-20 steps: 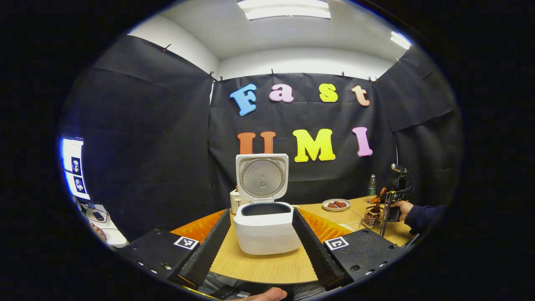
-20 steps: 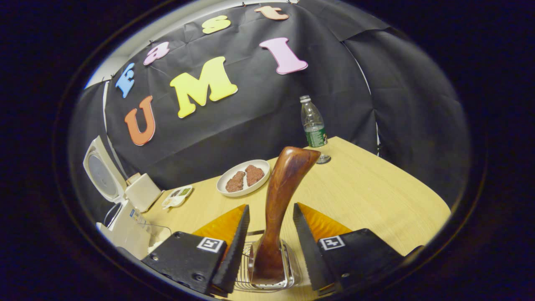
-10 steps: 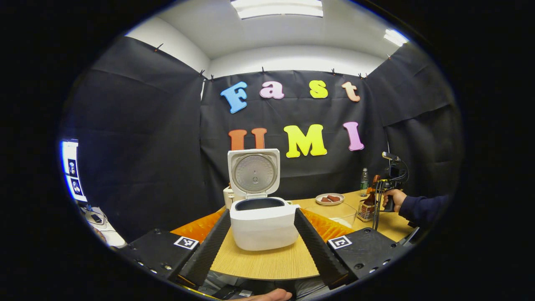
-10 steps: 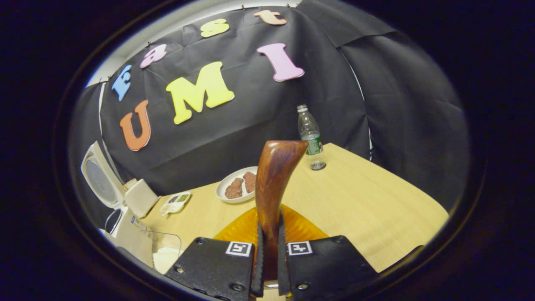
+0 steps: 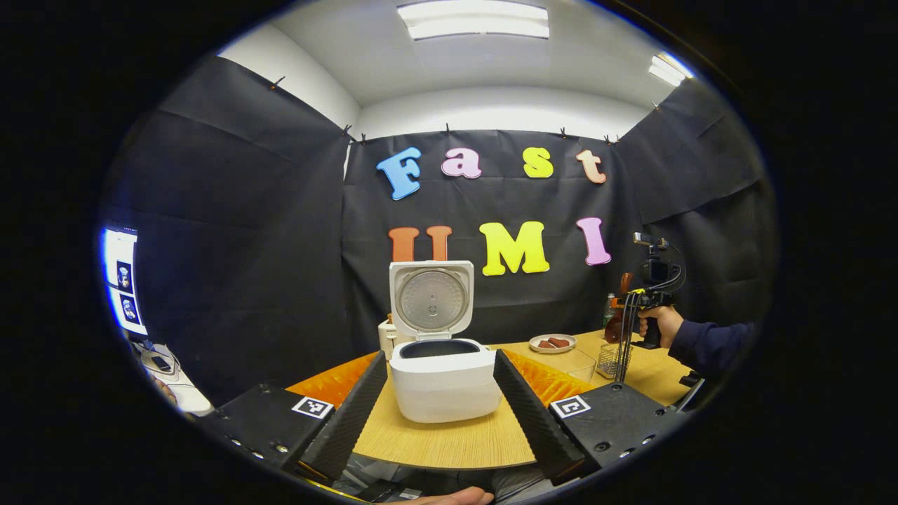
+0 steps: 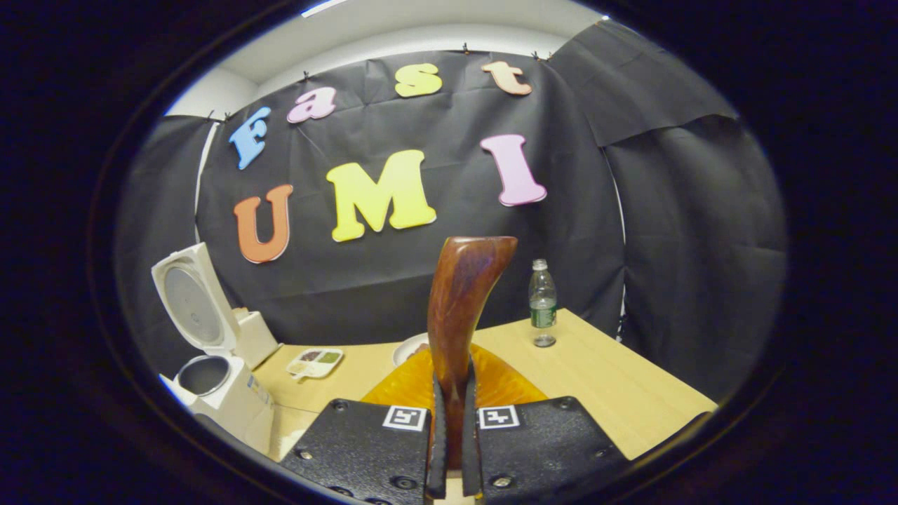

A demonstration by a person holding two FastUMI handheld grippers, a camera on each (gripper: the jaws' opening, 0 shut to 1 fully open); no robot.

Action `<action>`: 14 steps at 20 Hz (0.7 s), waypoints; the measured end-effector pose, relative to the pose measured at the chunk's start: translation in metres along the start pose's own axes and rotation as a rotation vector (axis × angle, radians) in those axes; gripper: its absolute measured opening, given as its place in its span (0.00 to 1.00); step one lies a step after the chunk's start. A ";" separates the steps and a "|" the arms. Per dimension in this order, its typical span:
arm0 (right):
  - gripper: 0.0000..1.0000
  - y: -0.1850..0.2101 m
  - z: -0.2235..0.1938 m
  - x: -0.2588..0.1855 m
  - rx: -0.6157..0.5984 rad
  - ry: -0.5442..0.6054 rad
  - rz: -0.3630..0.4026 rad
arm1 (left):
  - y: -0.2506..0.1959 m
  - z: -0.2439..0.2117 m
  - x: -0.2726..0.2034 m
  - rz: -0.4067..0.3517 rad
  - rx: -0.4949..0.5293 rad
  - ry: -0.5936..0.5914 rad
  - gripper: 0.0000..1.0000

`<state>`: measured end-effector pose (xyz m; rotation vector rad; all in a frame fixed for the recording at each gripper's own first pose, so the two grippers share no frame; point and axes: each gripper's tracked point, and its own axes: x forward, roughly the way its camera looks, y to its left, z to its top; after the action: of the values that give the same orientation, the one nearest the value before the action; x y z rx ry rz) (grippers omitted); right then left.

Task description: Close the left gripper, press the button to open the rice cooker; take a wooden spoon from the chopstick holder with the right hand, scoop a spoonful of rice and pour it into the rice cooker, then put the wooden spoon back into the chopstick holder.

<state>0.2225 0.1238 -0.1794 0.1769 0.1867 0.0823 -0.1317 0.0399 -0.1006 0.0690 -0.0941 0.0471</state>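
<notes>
right tongs (image 6: pixel 450 421) clamp glossy, curved wooden spoon (image 6: pixel 459 308) handle.

Left gripper (image 5: pixel 438 393) at 6 o'clock, fingers spread wide on either side of the white rice cooker (image 5: pixel 445 379), lid (image 5: pixel 431 298) upright and open. At 3 o'clock, right gripper (image 5: pixel 635 308) in a hand (image 5: pixel 659 324) above the wire chopstick holder (image 5: pixel 609 360), gripping a brown spoon (image 5: pixel 621 284). Between cooker and holder, plate (image 5: pixel 552 343) on the wooden table (image 5: pixel 449 442).

Water bottle (image 6: pixel 541 303) upright on table (image 6: pixel 617 379); divided snack tray (image 6: pixel 315 361) near wall.
</notes>
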 end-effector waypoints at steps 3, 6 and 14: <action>0.13 0.038 -0.002 -0.010 -0.028 -0.003 0.037 | 0.005 -0.004 -0.003 0.003 -0.018 0.012 0.96; 0.14 0.076 -0.017 -0.014 -0.049 0.010 0.081 | 0.009 -0.009 -0.008 0.005 -0.014 0.024 0.96; 0.13 0.125 -0.108 0.010 -0.154 0.124 0.079 | 0.017 -0.019 -0.009 0.022 0.015 0.054 0.96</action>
<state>0.2033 0.2655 -0.2631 0.0257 0.2956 0.1859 -0.1395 0.0574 -0.1197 0.0819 -0.0409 0.0716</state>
